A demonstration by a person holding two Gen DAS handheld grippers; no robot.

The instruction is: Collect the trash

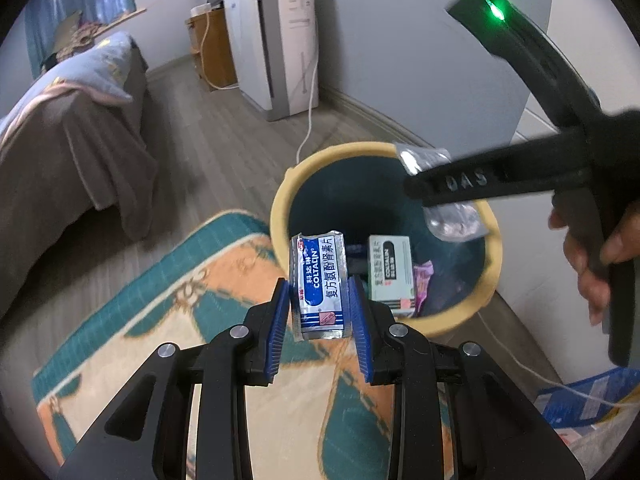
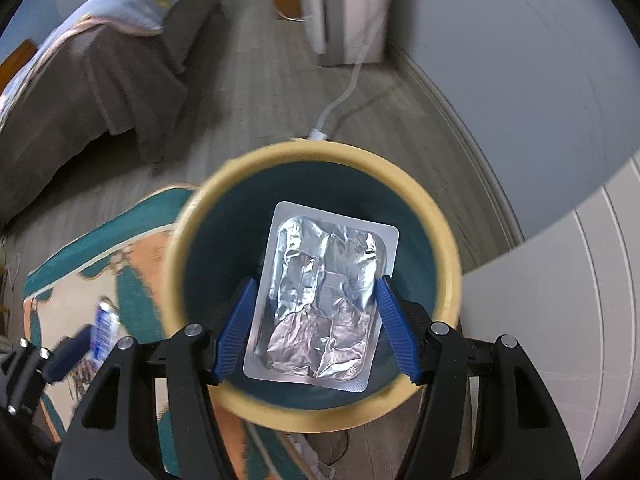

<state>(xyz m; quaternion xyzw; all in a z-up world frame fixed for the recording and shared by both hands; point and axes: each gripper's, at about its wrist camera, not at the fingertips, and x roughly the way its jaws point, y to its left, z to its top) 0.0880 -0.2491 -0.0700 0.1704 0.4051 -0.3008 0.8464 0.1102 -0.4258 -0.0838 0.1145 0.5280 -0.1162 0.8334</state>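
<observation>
Right wrist view, right gripper (image 2: 316, 322) angled down over bin (image 2: 188, 240), clamping blister pack (image 2: 320, 296)

A home bedroom was the setting: a bed (image 1: 68, 120) with a blue pillow (image 1: 108, 64) stood across the wood floor from a patterned rug (image 1: 224, 320) beside the wastebasket (image 1: 280, 208).

"COLTALIN" + Chinese txt on blue-white sachet (image 1: 320, 286), "COLTALIN" on box (image 1: 390, 270) in bin, raised letters on black gripper arm (image 1: 466, 180) illegible
</observation>
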